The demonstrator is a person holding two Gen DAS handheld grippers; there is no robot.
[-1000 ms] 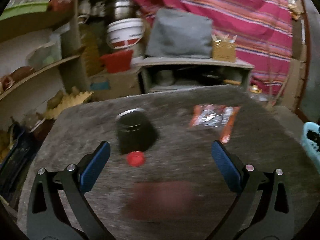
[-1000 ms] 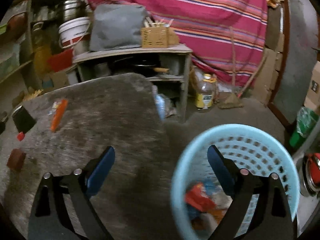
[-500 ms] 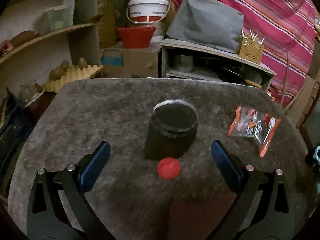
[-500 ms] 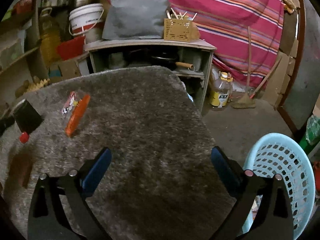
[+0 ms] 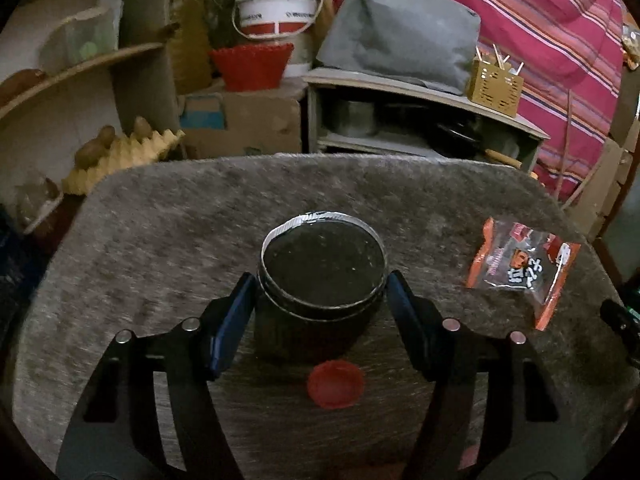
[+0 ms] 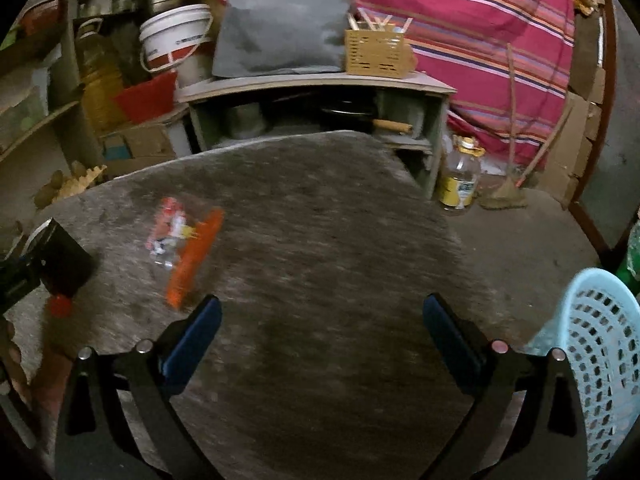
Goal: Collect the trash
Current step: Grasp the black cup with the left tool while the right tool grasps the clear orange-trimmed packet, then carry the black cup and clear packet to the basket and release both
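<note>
Left hand-held gripper (image 5: pixel 320 292) has its jaws closing around the black can (image 5: pixel 322 268), which stands upright between the blue pads at about the middle of the grey desk (image 5: pixel 160 220). In the left wrist view the pads sit right at the can's sides, just under its silver rim; whether they already press on it I cannot tell, so I read them as not yet clamped. A red bottle cap (image 5: pixel 335 385) lies on the desk just in front of the can, beneath the gripper. Further right lies an orange-and-clear snack wrapper (image 5: pixel 520 268), flat and apart from the can. Right hand-held gripper (image 6: pixel 322 332) hangs over bare desk with its jaws wide apart and nothing between them; the wrapper is ahead of it and to its left. At the far right stands the light blue basket (image 6: pixel 600 340), beside the desk and lower than its top.

By my reading, the step in hand is the pick-up of the can. Next the grip must firm up squarely below the rim, then lift straight, clear of the cap, before carrying across to the basket. The right gripper looks free to go for the wrapper.
</note>
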